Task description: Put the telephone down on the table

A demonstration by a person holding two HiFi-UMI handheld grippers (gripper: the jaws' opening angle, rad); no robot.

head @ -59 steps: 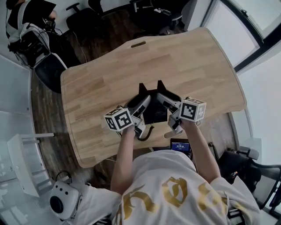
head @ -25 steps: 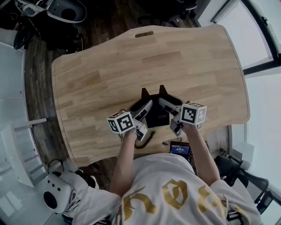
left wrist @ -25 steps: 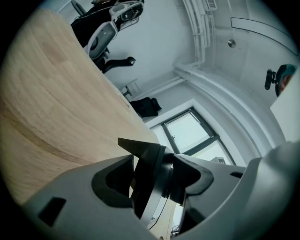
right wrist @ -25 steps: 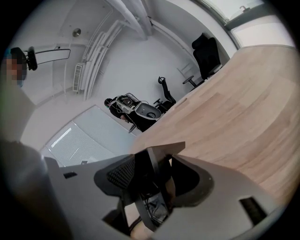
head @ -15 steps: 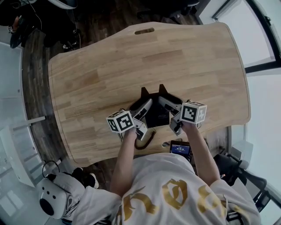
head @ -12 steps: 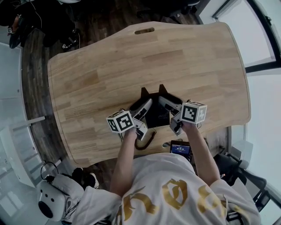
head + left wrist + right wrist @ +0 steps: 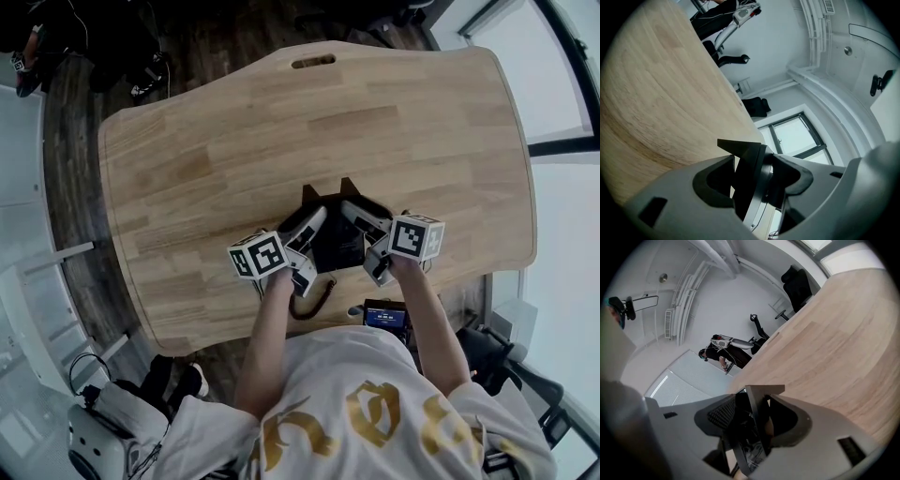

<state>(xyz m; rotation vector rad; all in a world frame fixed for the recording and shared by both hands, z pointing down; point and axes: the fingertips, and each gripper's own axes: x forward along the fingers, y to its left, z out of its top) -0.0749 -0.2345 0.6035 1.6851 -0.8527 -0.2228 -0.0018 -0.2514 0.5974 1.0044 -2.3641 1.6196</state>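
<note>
A black telephone (image 7: 336, 239) hangs low over the wooden table (image 7: 216, 150), near its front edge, with its two pointed corners facing away from me. My left gripper (image 7: 307, 225) is shut on its left side and my right gripper (image 7: 361, 217) on its right side. The telephone's curly cord (image 7: 317, 298) droops toward the table's front edge. In the left gripper view the telephone's dark edge (image 7: 749, 173) stands between the jaws of the left gripper (image 7: 752, 180). The right gripper view shows that edge (image 7: 757, 418) clamped in the right gripper (image 7: 758, 420). Whether the underside touches the wood is hidden.
The tabletop beyond the telephone is bare wood, with a slot (image 7: 314, 61) cut near the far edge. A small device with a lit screen (image 7: 382, 314) sits below the front edge. Office chairs (image 7: 799, 284) and a seated person (image 7: 723, 357) are past the table.
Both grippers have sunk a little toward the table with the telephone still clamped between them. The grip looks the same.
</note>
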